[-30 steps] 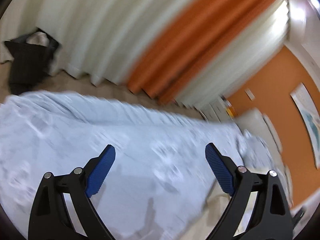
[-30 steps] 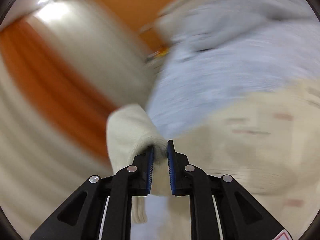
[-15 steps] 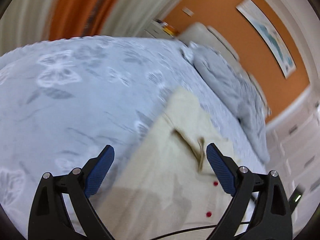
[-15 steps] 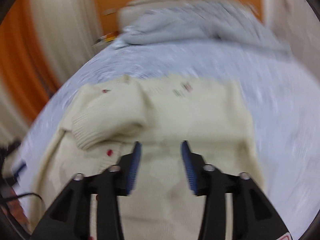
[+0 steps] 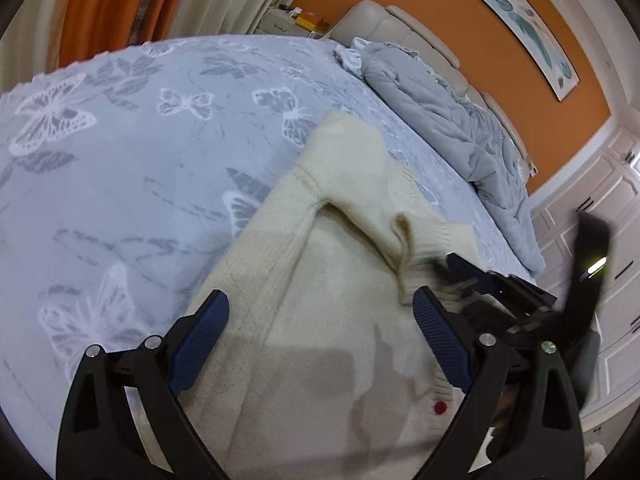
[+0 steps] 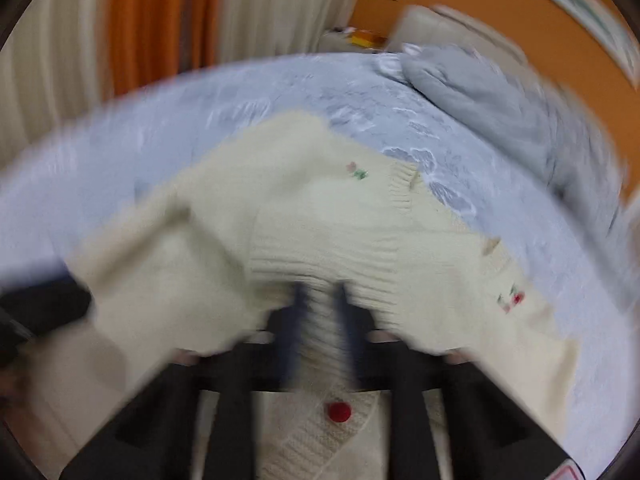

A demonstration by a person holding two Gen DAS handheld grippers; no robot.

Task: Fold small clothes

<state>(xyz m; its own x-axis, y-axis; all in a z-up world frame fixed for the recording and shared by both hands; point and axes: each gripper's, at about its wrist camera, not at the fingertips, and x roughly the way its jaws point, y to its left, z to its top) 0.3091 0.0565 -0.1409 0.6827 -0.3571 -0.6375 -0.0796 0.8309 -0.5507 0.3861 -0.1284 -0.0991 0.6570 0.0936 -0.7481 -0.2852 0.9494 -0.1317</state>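
Nearest, the right gripper [image 6: 318, 300], which half a second ago stood open above the cream knit cardigan [image 5: 320, 320], is closing its jaws on the ribbed sleeve cuff [image 6: 320, 268], knit between the pads though blur hides how firmly. The left gripper [image 5: 320, 332], a second ago facing the curtains, now hovers wide open and empty over the cardigan's body, so I judge a sleeve fold is starting. The garment lies flat on the butterfly-print bedspread [image 5: 120, 160], a rumpled grey duvet [image 5: 460, 120] beyond.
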